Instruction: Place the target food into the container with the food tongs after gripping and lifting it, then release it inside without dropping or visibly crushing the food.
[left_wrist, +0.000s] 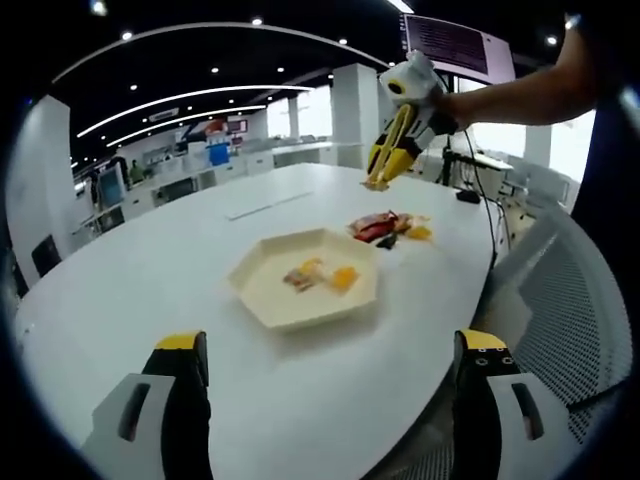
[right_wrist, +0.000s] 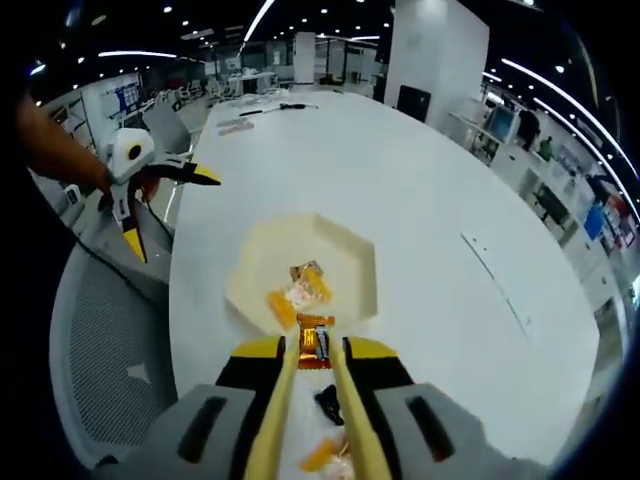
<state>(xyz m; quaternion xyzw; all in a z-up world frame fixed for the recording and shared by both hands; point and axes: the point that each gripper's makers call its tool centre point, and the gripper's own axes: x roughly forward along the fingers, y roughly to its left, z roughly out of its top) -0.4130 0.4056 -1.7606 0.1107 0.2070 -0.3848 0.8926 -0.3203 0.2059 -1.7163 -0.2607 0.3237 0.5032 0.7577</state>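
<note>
Food tongs (right_wrist: 310, 400), yellow and long, run up from the bottom of the right gripper view between the jaws of the right hand-held gripper (right_wrist: 312, 375), which are clamped on them. The tong tips pinch a small orange-and-dark wrapped snack (right_wrist: 314, 342); its printing is too small to read. That snack hangs just at the near edge of the hexagonal cream container (right_wrist: 352, 262), and from this angle I cannot tell whether it is over the rim or just short of it. Inside the container lie a few small pieces of food (right_wrist: 298, 290), orange and pale, too blurred to name.

In the left gripper view the same right hand-held gripper (left_wrist: 378, 180) shows high above the white oval surface (left_wrist: 150, 270), held by a person's arm (left_wrist: 520, 95) that is cut off at the frame edge; what the tong tips carry there is hard to make out. Below it, beside the container (left_wrist: 262, 292), sits a loose pile of snack packets (left_wrist: 385, 226), red and orange.

The left hand-held gripper (left_wrist: 330, 370) has its jaws wide apart with nothing between them, over the near part of the surface. It also appears at the left of the right gripper view (right_wrist: 165, 205), jaws spread, beside a grey mesh chair (right_wrist: 110, 340). More packets (right_wrist: 325, 455) under the right hand-held gripper are mostly hidden.
</note>
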